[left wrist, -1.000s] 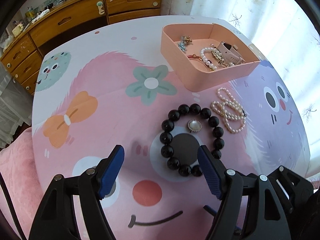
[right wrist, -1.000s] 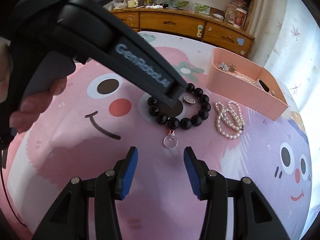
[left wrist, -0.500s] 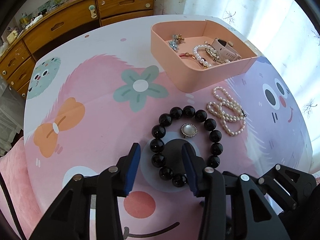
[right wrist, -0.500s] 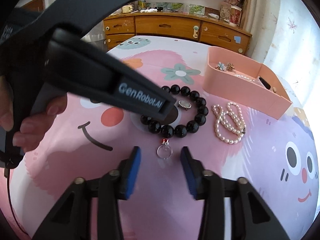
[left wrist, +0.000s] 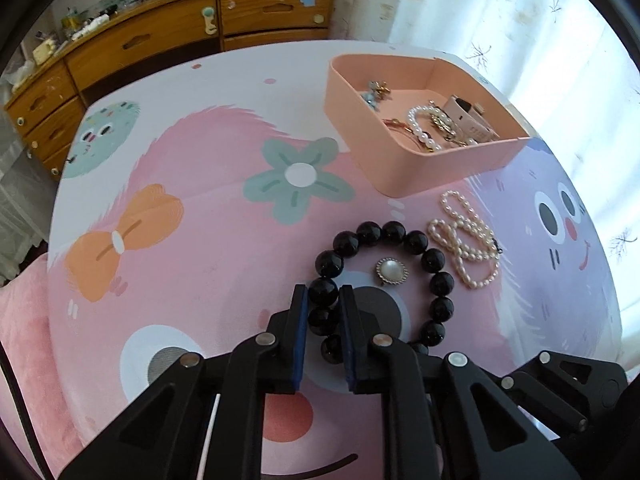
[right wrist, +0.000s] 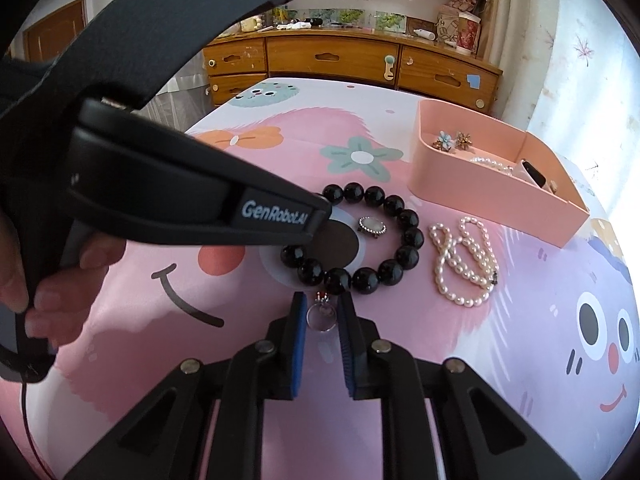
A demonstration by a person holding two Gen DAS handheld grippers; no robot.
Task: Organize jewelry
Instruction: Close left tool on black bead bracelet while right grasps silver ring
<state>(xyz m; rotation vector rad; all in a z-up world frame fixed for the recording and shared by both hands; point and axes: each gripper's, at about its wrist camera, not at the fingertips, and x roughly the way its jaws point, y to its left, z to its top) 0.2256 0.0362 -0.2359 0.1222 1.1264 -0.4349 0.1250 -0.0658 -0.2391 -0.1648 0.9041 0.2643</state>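
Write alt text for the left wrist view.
The left tongs are shut on a bead of the black round-bead bracelet, which lies on a pink cartoon tablecloth. Beyond it sit a white pearl necklace and a pink jewelry tray.

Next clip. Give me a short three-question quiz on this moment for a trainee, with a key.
1. True or false: the pearl brooch lies inside the loop of the black bead bracelet.
2. Short answer: is the loose pearl strand in the pink tray or outside it?
3. Pick one: the left tongs are shut on A) the pearl brooch, B) the black bead bracelet, C) the pink tray.

Key
1. True.
2. Outside, on the printed cloth beside the tray's near wall.
3. B.
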